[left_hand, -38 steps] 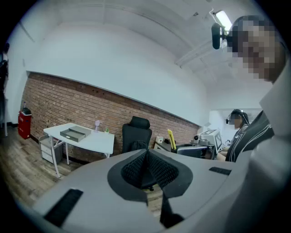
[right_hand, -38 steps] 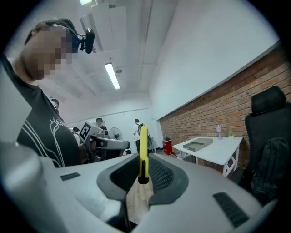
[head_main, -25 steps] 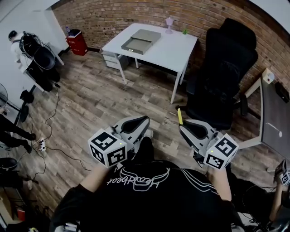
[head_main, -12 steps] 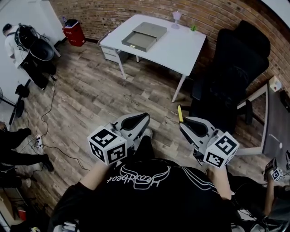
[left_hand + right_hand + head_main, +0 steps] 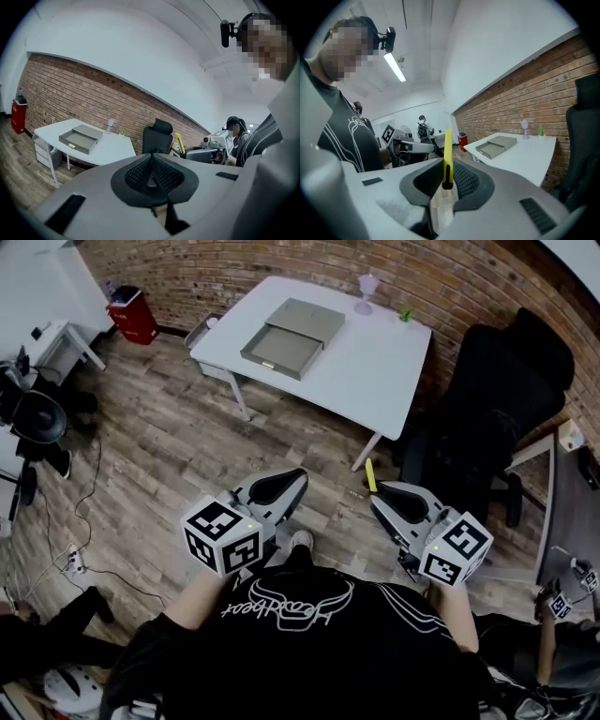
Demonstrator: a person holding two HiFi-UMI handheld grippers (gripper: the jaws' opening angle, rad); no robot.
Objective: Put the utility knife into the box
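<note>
The yellow utility knife (image 5: 370,475) stands upright between the jaws of my right gripper (image 5: 382,495), which is shut on it; its yellow handle (image 5: 448,154) rises from the black pads in the right gripper view. My left gripper (image 5: 281,486) is held level beside it, shut with nothing between its pads (image 5: 151,161). The grey open box (image 5: 292,325) lies on the white table (image 5: 384,371) ahead, well beyond both grippers. The box also shows in the left gripper view (image 5: 79,138) and in the right gripper view (image 5: 497,145).
A black office chair (image 5: 487,418) stands right of the table. A purple glass (image 5: 367,292) and a small green plant (image 5: 406,313) sit at the table's far edge. A red bin (image 5: 131,320) is by the brick wall. Cables (image 5: 66,559) trail on the wooden floor at left.
The table and box have come nearer and lower in the head view. Both grippers keep their pose, and the knife stays in the right one. The people at left have slid out of view.
</note>
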